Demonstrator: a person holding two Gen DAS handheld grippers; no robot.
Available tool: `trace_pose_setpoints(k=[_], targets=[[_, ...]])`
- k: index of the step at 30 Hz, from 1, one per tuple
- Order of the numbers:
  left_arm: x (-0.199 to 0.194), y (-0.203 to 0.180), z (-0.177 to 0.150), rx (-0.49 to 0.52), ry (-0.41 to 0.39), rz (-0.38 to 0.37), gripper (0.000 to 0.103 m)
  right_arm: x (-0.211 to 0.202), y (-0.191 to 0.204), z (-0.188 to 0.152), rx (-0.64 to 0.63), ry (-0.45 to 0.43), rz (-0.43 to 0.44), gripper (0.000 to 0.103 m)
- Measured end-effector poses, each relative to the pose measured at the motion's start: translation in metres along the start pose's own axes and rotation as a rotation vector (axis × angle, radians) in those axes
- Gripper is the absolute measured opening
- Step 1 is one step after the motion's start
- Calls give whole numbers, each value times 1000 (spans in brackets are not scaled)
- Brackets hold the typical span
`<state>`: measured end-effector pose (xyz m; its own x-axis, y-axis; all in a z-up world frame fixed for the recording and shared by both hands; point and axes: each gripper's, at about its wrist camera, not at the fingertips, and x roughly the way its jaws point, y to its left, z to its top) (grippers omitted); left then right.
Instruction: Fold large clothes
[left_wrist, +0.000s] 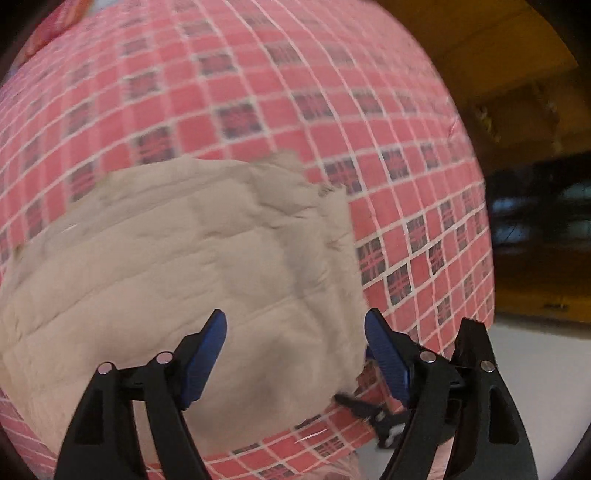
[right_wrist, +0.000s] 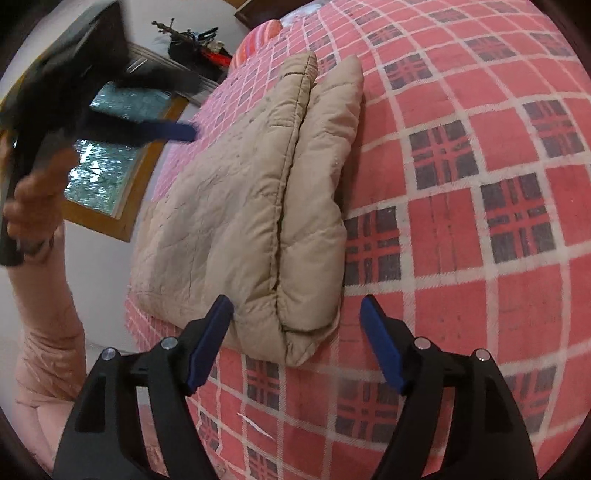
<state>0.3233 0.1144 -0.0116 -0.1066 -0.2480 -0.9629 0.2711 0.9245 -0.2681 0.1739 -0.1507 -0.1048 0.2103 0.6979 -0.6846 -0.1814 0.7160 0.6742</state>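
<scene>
Left gripper: the jaws stand wide apart and hold nothing. In the left wrist view its blue pads frame the near part of the jacket; contact with the fabric cannot be confirmed, as this view is blurred. In the right wrist view the same gripper appears at upper left, blurred, held in a hand with a pink sleeve below it, well apart from the jacket's far left side.

Right gripper: the jaws stand wide apart and hold nothing. The left pad lies just beside the near corner of the jacket; the right pad is over bare blanket. Whether the left pad touches the fabric cannot be determined.

Jacket: beige, quilted, folded into a compact stack of layers. It lies flat on the blanket, near the blanket's left edge. A stitched edge runs lengthwise along the stack in the right wrist view.

Blanket: pink checks, white lines, dark plaid squares.

Other: a wood-framed window is at left in the right wrist view.

Markings: no brand, label or writing is legible in either view.
</scene>
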Motion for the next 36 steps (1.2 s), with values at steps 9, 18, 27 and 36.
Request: trace_pose_setpoints(k=[9,18,27,36], targets=[[57,-37,47,-11,89,181,79,4,-26,5,-42,-5,69,73],[83,-42,55,-2,124,309,81,15,-14,8,-71,2,80,60],[70,-42,41,5,81,261,21,10,17,7,-122,-30,24,27],[-25,5,11,-18,-75,47,13,-14,79,17,-210,-81,5,23]])
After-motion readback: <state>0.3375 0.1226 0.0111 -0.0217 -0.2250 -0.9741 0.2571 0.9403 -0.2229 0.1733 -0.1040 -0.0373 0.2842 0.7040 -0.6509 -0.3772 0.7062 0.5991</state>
